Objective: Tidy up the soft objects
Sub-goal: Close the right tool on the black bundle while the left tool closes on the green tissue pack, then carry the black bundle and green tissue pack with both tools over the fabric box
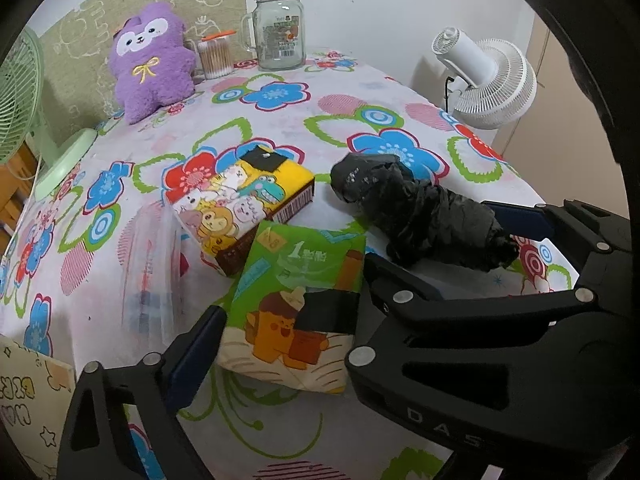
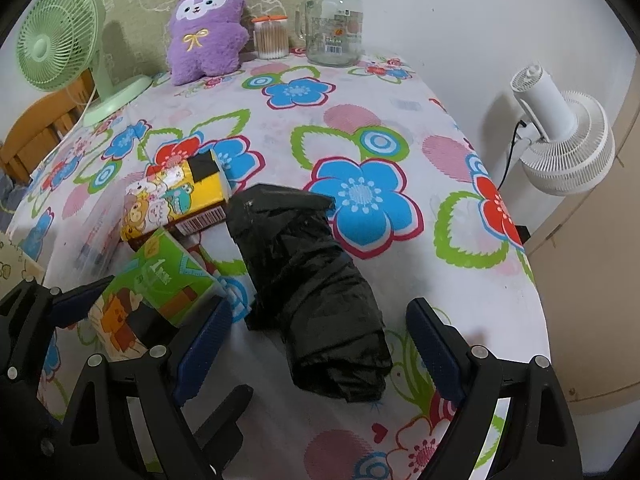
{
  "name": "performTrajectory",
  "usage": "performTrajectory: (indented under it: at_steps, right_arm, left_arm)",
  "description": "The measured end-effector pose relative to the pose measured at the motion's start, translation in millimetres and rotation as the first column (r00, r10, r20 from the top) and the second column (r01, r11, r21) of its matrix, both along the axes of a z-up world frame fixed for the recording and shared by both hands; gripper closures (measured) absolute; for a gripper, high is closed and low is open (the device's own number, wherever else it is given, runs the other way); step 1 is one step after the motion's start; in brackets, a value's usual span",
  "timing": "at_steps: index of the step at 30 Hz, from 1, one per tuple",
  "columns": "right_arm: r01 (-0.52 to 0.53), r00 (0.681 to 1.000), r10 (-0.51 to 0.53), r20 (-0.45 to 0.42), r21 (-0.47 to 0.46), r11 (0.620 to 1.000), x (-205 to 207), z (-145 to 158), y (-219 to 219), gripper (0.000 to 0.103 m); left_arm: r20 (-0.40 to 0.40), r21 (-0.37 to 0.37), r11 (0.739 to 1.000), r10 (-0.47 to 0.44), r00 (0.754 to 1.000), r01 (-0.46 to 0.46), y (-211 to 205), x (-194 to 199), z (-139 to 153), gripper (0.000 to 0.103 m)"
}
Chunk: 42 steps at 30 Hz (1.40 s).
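Black bundle [image 2: 316, 296] lies between spread right claw [image 2: 320, 344]; left claw [image 1: 288, 320], spread, straddles green pack [image 1: 296, 312].

The green tissue pack [image 1: 298, 300] bears a large white "1" followed by characters too blurred to read. The black gripper body [image 1: 480, 360] beside it carries the raised letters "D A S". Barcodes stand on the yellow cartoon box [image 2: 176, 200] and the glass jar's [image 2: 334, 26] label; their digits are illegible.
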State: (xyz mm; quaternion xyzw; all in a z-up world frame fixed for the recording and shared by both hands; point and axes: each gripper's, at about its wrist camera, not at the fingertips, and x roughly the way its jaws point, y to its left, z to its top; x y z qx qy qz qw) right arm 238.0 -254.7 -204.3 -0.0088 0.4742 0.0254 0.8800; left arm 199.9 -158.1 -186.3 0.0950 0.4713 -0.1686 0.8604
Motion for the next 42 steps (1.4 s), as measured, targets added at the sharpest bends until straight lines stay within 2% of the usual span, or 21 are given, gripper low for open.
performTrajectory:
  at_steps: [4, 8, 9, 10, 12, 15, 32, 42]
  right_arm:
    - [-0.006, 1.000, 0.007, 0.017, -0.008, 1.000, 4, 2, 2, 0.023]
    - [0.007, 1.000, -0.007, 0.019, -0.002, 1.000, 9, 2, 1, 0.039]
    - [0.007, 1.000, -0.007, 0.025, -0.003, 1.000, 9, 2, 2, 0.047]
    - [0.004, 1.000, -0.004, 0.029, -0.004, 1.000, 8, 3, 3, 0.050]
    - [0.007, 0.999, -0.007, 0.031, -0.002, 1.000, 7, 3, 3, 0.052]
    - [0.021, 0.999, -0.021, 0.029, 0.011, 1.000, 4, 3, 1, 0.055]
    - [0.038, 0.999, -0.039, 0.012, 0.056, 0.998, -30, 10, 3, 0.055]
    - [0.051, 0.997, -0.054, 0.057, 0.052, 0.997, -60, 35, 8, 0.055]
  left_arm:
    - [0.004, -0.008, 1.000, 0.012, 1.000, -0.012, 2, 6, -1, 0.008]
    - [0.013, -0.021, 0.999, 0.027, 1.000, -0.027, 6, 13, 0, 0.014]
    - [0.017, -0.023, 0.999, 0.025, 1.000, -0.025, 6, 12, 0, 0.020]
    - [0.021, -0.027, 0.999, 0.020, 1.000, -0.019, 6, 12, 0, 0.028]
    - [0.030, -0.028, 1.000, -0.003, 1.000, 0.004, 5, 8, 2, 0.036]
    - [0.028, -0.033, 0.999, -0.018, 0.999, 0.019, 3, 6, 4, 0.049]
    - [0.023, -0.008, 0.999, -0.034, 0.999, 0.034, 3, -23, 12, 0.053]
    - [0.049, -0.008, 0.999, -0.034, 0.998, 0.035, 6, -47, 33, 0.053]
